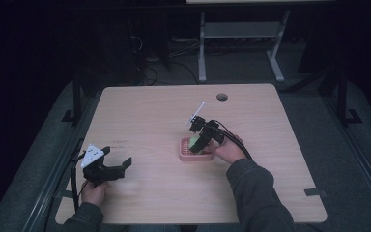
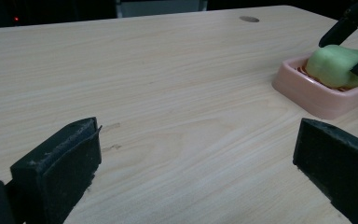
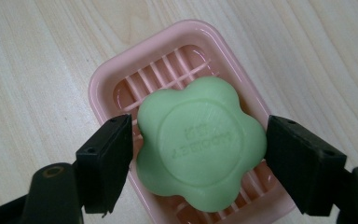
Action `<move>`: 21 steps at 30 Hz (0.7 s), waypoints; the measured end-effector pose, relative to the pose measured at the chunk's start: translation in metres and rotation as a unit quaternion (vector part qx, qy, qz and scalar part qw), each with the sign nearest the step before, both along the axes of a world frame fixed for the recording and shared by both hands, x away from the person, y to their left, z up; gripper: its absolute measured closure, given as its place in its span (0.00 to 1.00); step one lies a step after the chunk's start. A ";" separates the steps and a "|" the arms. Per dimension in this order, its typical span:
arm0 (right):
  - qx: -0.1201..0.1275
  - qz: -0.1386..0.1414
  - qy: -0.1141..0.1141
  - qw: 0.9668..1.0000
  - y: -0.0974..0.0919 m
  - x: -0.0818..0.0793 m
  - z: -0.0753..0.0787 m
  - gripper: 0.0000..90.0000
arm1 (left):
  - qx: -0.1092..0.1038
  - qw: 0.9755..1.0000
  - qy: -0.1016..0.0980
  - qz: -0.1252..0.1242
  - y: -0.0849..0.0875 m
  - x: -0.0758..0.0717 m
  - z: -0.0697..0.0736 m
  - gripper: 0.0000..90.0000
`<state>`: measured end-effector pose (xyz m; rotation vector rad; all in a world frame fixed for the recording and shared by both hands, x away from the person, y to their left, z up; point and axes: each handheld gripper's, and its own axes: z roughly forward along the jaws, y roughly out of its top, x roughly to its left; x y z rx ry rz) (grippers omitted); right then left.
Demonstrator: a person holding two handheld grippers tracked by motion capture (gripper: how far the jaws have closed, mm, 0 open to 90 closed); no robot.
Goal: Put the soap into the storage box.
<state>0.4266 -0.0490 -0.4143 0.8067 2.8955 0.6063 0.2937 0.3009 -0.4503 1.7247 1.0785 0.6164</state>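
Right hand-held gripper (image 3: 198, 161) jaws straddle soap (image 3: 200, 149) in dish (image 3: 107, 84), barely touching; rounded lobes risk slip. Left hand-held gripper (image 2: 196, 172) apart, idle on worktop (image 2: 168, 70).

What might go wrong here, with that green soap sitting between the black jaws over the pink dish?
The flower-shaped green soap is rounded, so it may slip or twist out as the right gripper squeezes it. The pink soap dish rests loose on the table and could slide or tip if the jaws catch its rim. The left gripper sits open and far off, not steadying it.
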 end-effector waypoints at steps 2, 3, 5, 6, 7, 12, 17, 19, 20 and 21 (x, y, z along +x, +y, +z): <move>0.001 0.001 0.001 1.000 0.000 0.000 0.000 0.26 | 0.001 1.000 0.001 -0.001 0.000 0.000 0.000 0.00; 0.002 0.000 0.002 1.000 0.000 0.000 0.000 0.26 | 0.001 1.000 0.002 -0.001 0.000 0.000 0.000 0.00; 0.006 -0.002 0.003 1.000 -0.001 0.001 0.001 0.26 | 0.002 1.000 0.000 -0.001 0.000 0.000 0.000 0.00; 0.009 -0.004 0.001 1.000 -0.002 0.001 0.001 0.26 | 0.001 1.000 0.001 0.000 0.000 0.000 0.000 0.00; 0.009 -0.003 0.001 1.000 -0.002 0.001 0.002 0.26 | 0.001 1.000 0.001 0.000 0.000 0.001 0.000 0.00; 0.011 -0.003 -0.006 1.000 -0.005 -0.001 0.005 0.25 | 0.001 1.000 0.001 -0.001 0.000 0.000 0.000 0.00; 0.014 -0.008 -0.006 1.000 -0.009 -0.003 0.009 0.25 | 0.002 1.000 0.002 -0.001 0.000 0.000 0.000 0.00; 0.019 -0.010 -0.008 1.000 -0.011 -0.004 0.012 0.25 | 0.001 1.000 0.001 -0.001 0.000 0.000 -0.001 0.00; 0.021 -0.009 -0.010 1.000 -0.012 -0.004 0.013 0.25 | 0.002 1.000 0.001 -0.001 0.000 0.000 -0.001 0.00; 0.022 -0.011 -0.011 1.000 -0.013 -0.005 0.014 0.25 | 0.002 1.000 0.002 -0.001 0.000 0.000 -0.001 0.00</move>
